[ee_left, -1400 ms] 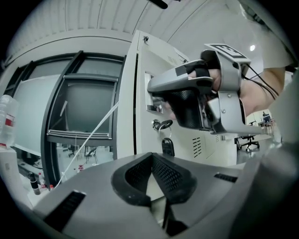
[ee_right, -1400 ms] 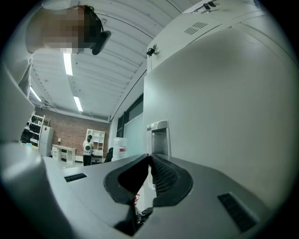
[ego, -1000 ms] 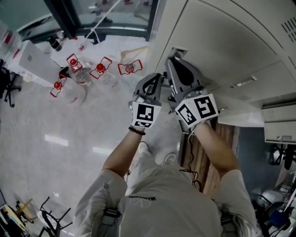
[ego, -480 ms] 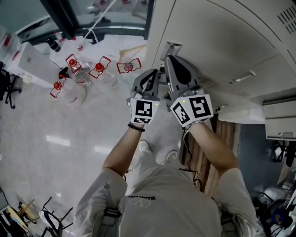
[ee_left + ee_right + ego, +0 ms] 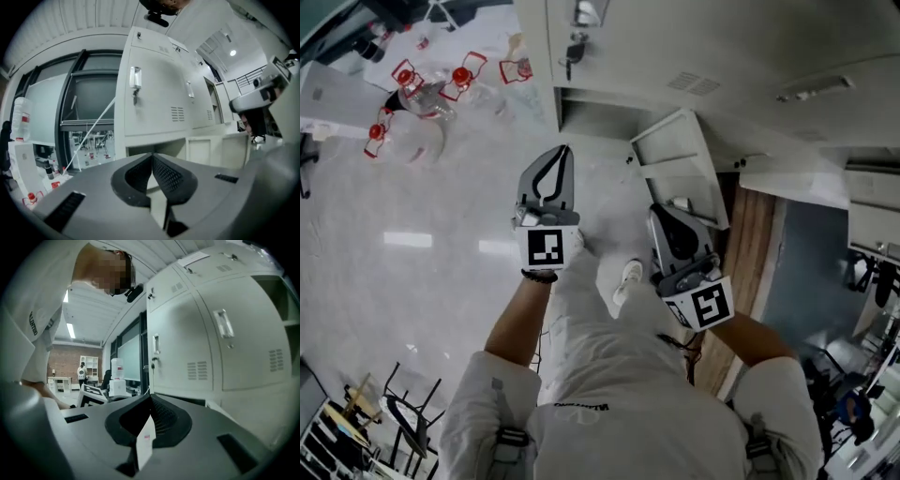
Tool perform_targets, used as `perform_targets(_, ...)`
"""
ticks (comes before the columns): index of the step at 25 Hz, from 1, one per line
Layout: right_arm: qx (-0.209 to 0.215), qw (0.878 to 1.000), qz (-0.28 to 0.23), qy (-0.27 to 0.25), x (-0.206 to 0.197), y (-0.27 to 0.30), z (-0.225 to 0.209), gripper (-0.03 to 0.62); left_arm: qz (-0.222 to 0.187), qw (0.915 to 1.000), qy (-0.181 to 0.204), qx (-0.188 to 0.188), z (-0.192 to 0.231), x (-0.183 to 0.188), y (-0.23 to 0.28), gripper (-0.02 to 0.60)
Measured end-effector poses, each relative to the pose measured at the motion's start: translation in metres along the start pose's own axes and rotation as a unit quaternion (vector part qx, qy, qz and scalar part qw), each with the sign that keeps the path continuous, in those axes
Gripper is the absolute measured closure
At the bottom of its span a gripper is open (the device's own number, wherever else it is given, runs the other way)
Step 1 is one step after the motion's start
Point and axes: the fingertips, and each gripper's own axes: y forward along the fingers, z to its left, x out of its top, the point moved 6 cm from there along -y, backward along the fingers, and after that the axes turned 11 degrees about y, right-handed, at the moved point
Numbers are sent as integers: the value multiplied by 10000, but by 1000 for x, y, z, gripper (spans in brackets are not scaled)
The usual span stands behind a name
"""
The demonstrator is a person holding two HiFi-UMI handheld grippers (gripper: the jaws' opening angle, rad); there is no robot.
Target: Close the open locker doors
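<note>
In the head view a row of pale grey lockers runs across the top. One low locker door hangs open, swung out from its dark compartment. My left gripper is shut and empty, and it points at that compartment from a short way off. The right gripper is also shut, just below the open door's edge and not touching it. The left gripper view shows shut jaws in front of a closed door with a handle and the open compartment below it. The right gripper view shows closed doors with handles.
Red-capped clear bottles and red wire frames lie on the glossy floor at the upper left. A wooden strip runs along the locker base on the right. Chairs stand at the lower left. My shoe is between the grippers.
Both grippers have drawn back and down from the locker door they were pressed against. The view has shifted, and a lower open door and its compartment now show.
</note>
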Motion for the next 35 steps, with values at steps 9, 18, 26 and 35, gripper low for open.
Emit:
perform_targets(9, -233, 9981, 256, 512, -134, -139, -59, 583, 732, 9946, -369, -642, -257, -47, -68, 575)
perform_targets(18, -789, 9950, -301, 532, -211, -194, -131, 583, 350, 9979, -432, -324, -368, -58, -48, 575)
perform_targets(26, -878, 9941, -457, 449, -228, -213, -154, 574, 583, 9978, -304, -121, -403, -66, -6, 460)
perform_targets(35, -634, 9968, -272, 408, -233, -211, -164, 574, 672, 9976, -74, 153, -397, -60, 13, 482)
